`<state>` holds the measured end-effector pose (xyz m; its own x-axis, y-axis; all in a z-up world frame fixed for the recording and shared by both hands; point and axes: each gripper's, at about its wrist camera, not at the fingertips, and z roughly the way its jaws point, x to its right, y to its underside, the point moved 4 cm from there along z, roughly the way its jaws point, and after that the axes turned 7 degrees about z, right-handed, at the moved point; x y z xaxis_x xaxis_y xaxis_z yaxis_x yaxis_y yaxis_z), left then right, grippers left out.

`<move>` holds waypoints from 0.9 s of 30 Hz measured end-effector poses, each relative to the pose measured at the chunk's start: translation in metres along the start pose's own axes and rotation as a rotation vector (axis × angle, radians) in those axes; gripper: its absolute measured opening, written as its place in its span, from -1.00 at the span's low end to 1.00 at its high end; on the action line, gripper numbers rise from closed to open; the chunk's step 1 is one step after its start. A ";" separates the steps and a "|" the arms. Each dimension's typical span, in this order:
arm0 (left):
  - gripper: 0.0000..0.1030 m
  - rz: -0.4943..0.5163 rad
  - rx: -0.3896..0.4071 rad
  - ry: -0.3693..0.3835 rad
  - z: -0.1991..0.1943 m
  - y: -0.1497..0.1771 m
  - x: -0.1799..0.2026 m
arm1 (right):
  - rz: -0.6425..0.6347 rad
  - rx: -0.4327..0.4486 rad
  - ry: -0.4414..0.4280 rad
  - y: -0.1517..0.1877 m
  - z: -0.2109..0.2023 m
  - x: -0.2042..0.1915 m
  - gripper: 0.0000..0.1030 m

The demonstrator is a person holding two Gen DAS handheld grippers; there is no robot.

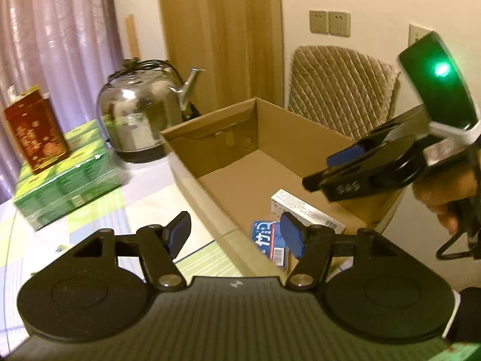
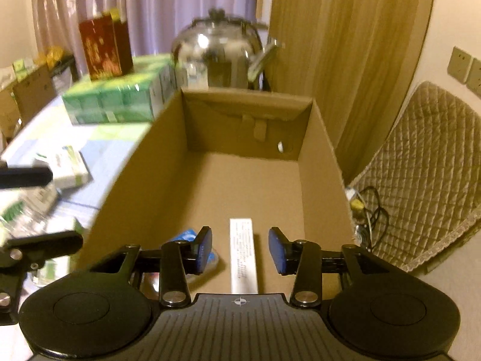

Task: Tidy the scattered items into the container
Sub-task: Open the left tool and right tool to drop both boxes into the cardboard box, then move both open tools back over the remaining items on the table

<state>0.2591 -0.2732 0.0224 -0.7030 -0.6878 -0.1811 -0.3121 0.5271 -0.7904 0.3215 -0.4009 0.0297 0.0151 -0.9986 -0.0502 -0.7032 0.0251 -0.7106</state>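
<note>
An open cardboard box (image 1: 210, 120) (image 2: 246, 96) stands on the table. On its floor lie a long white carton (image 1: 303, 210) (image 2: 243, 255) and a blue packet (image 1: 267, 240) (image 2: 188, 236). My left gripper (image 1: 236, 236) is open and holds nothing, hovering over the box's near-left rim. My right gripper (image 2: 240, 251) is open above the white carton inside the box, not touching it; the left wrist view shows the right gripper (image 1: 324, 168) from the side, over the box. A white-and-green carton (image 2: 69, 165) and clear plastic items (image 2: 27, 207) lie on the table left of the box.
A steel kettle (image 1: 138, 114) (image 2: 216, 57) stands behind the box. Beside it, a red box (image 1: 33, 132) (image 2: 105, 48) stands on a green multipack (image 1: 66, 174) (image 2: 117, 99). A quilted chair back (image 1: 339, 90) (image 2: 421, 165) and cables are to the right.
</note>
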 end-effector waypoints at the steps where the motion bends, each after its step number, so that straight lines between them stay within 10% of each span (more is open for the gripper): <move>1: 0.20 -0.015 0.001 -0.004 -0.007 0.003 -0.001 | 0.001 0.010 -0.006 0.000 -0.008 -0.004 -0.09; 9: 0.36 -0.121 -0.020 -0.038 -0.064 0.045 -0.005 | 0.005 0.039 -0.071 0.015 -0.064 -0.042 0.46; 27: 0.69 -0.311 -0.140 -0.149 -0.171 0.185 -0.026 | -0.027 -0.041 -0.187 0.114 -0.105 -0.144 0.95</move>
<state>0.1101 -0.0723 -0.0192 -0.4631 -0.8856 -0.0360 -0.5881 0.3374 -0.7350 0.1648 -0.2590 0.0300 0.1635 -0.9729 -0.1633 -0.7290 -0.0076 -0.6845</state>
